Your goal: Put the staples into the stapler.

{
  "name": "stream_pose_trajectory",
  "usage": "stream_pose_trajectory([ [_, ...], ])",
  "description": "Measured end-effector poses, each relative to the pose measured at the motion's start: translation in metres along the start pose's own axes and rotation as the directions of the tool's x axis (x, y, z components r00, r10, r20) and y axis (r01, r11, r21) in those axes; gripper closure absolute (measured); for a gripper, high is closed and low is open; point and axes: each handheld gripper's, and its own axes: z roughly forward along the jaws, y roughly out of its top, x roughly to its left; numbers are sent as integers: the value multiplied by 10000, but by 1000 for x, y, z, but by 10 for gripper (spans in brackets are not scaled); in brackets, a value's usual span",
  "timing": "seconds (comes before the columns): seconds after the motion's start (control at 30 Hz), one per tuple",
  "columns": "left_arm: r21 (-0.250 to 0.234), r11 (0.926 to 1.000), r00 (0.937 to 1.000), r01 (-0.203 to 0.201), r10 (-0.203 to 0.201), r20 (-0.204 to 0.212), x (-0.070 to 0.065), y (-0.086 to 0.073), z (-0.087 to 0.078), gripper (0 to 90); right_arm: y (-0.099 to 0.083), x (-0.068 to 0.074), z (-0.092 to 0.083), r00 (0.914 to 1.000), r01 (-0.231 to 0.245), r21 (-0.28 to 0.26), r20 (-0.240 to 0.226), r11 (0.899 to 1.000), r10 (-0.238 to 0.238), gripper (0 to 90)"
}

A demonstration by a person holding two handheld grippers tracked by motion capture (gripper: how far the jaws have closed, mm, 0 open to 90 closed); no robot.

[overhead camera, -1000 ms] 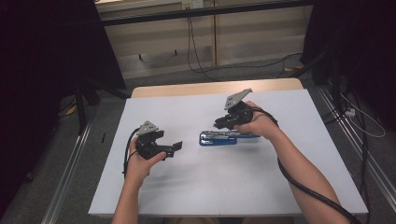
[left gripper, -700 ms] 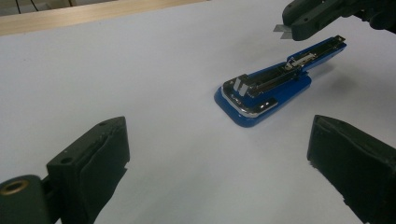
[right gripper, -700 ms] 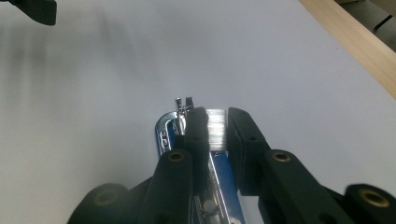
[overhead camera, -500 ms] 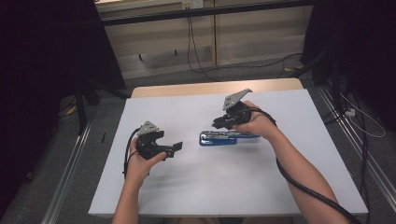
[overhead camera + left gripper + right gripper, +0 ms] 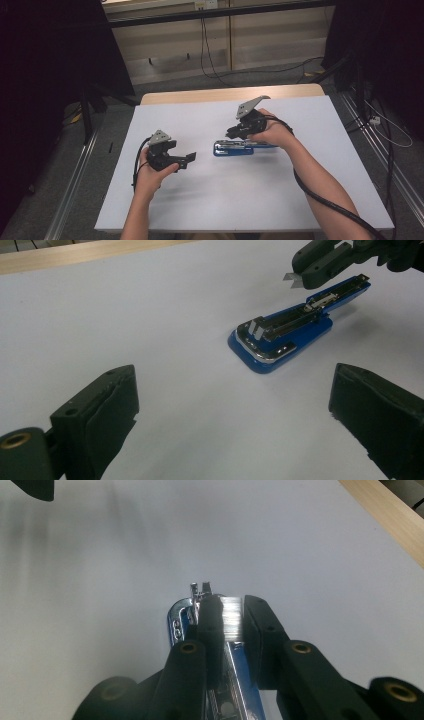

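A white table (image 5: 300,200) with wooden far edge; cables (image 5: 210,55) cross the floor.

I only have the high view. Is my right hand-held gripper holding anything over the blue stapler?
Observer: Yes. In the right gripper view, the right hand-held gripper is shut on a short silver strip of staples.
Operator: Is the stapler ready for them?
Observer: It looks so. The left gripper view shows the blue stapler with its metal staple channel exposed on top.
Operator: And my left one?
Observer: The left hand-held gripper is wide open and empty, facing the stapler's front end and clear of it.
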Motion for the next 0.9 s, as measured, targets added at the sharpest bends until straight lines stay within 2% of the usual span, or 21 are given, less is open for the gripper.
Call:
stream_pose_trajectory([
  [0.43, 27, 10000, 10000, -29, 29, 49, 0, 0, 0, 60, 2, 4, 9, 9998, 196, 127, -92, 9997, -195, 799],
  [0.6, 38, 10000, 10000, -20, 20, 37, 0, 0, 1, 60, 2, 6, 14, 9987, 349, 214, -374, 9992, -341, 799],
  [0.9, 44, 10000, 10000, 34, -34, 65, 0, 0, 0, 60, 4, 5, 21, 9970, 522, 235, -587, 9984, -507, 799],
])
